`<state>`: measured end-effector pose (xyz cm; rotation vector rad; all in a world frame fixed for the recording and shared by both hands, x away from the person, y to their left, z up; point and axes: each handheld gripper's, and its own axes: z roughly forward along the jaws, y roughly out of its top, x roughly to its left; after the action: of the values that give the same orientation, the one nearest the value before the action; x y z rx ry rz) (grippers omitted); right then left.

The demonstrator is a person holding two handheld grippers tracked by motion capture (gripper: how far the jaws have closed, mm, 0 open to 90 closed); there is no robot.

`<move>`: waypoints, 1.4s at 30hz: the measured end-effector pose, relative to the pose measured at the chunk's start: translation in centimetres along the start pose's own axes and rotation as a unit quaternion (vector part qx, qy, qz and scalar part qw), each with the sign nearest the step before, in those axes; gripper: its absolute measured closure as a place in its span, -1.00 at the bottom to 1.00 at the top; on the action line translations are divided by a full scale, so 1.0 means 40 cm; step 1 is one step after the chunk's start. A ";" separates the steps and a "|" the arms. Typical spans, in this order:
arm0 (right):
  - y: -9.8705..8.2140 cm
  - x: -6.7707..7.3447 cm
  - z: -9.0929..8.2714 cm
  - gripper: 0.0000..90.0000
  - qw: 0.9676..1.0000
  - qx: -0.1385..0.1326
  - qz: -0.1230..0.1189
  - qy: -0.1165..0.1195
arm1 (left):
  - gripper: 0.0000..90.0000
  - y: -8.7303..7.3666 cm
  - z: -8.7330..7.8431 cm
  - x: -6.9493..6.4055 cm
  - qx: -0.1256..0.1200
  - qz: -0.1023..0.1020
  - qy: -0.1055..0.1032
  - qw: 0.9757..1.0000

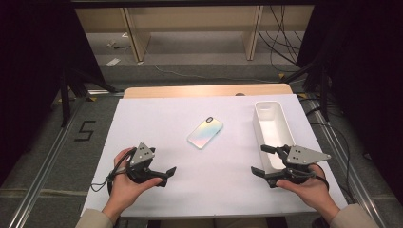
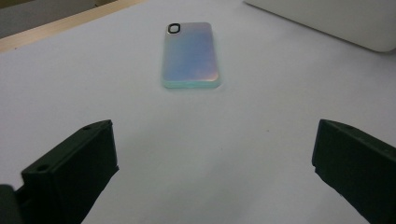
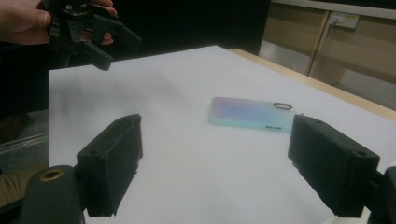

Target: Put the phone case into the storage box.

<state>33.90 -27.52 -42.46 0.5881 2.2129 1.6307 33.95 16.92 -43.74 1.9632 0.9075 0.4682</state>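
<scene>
A phone (image 1: 205, 132) with an iridescent pastel back lies camera side up in the middle of the white table cover (image 1: 157, 118). My left gripper (image 1: 167, 175) is held at the near left, open and empty, pointing right toward the middle. In the left gripper view the phone (image 2: 191, 55) lies well ahead of the wide-set jaws of the left gripper (image 2: 212, 163). My right gripper (image 1: 260, 160) is held at the near right, open with nothing between its jaws. The right gripper view has the phone (image 3: 250, 113) beyond the right gripper (image 3: 215, 158).
A long white tray (image 1: 273, 133) stands empty on the right side of the cover, just beyond the right gripper; its wall (image 2: 327, 18) shows in the left gripper view. The wooden table edge (image 1: 204, 90) runs along the back. The other hand's gripper (image 3: 93, 37) shows far off.
</scene>
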 end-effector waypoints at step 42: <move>-0.002 -0.002 0.006 -0.58 1.000 0.002 0.005 -0.001 | -0.63 0.071 0.129 0.001 0.041 0.009 0.015 0.999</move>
<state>34.05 -27.38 -42.59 0.6023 2.2169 1.6302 38.41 13.06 -44.07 2.0453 0.9426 0.4776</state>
